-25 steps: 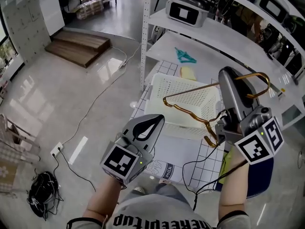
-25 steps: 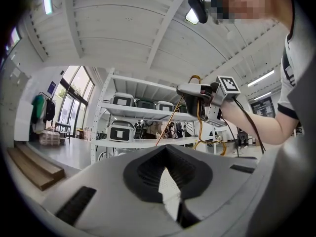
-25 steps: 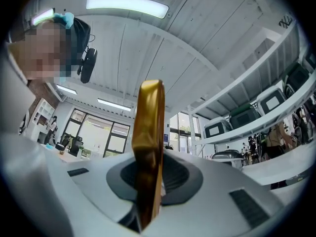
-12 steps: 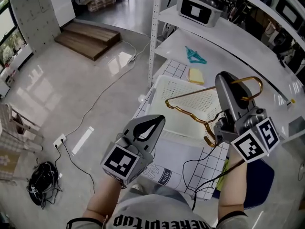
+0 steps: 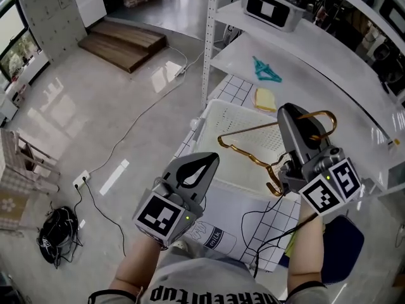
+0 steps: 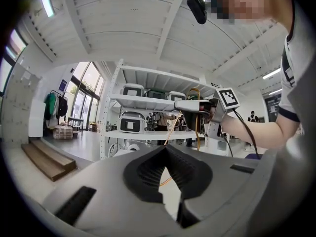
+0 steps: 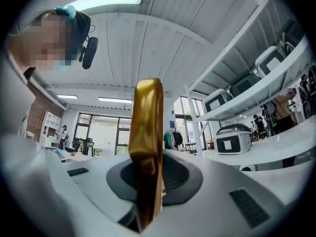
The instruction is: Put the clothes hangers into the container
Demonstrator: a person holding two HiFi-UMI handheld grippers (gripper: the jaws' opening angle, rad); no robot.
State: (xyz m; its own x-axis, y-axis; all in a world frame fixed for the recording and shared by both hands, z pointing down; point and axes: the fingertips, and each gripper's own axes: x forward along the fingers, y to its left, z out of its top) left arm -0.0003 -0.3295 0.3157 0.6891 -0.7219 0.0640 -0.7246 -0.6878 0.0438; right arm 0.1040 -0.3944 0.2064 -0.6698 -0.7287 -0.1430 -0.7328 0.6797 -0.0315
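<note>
- The left claw (image 5: 209, 162) hangs in the air at the lower left, pointing up the picture toward the container. In the left gripper view its tips are pressed together with nothing between them. Its cube bears a black-and-white square marker.
- Along the bottom edge, the lettering on the person's shirt (image 5: 209, 292) runs upside down. It ends in "up"; I cannot read the rest with certainty.
- Just right of that cube, a white sheet (image 5: 218, 234) printed "milk" lies on the desk (image 5: 235, 88), which has a grid-patterned cover.
- The container (image 5: 243, 122), a white perforated basket, sits on the desk with its open top facing up.
- On the white shelf (image 5: 316, 75) beyond it, a small teal hanger (image 5: 266, 70) lies flat, well apart from both claws.
- The gold hanger (image 5: 316, 113) is held in the air over the container, not touching it.
  - Its long axis runs across the picture, and the straight bar slopes slightly down to a far corner at the left.
  - The wavy lower side returns to a curl beside the claw's base.
  - The hook arches out just right of the claw's tip.
- The right claw (image 5: 290, 116) is clenched on the gold hanger where body and hook meet. In the right gripper view the gold band (image 7: 148, 132) stands upright between the jaws. Its cube shows the same kind of square marker.
</note>
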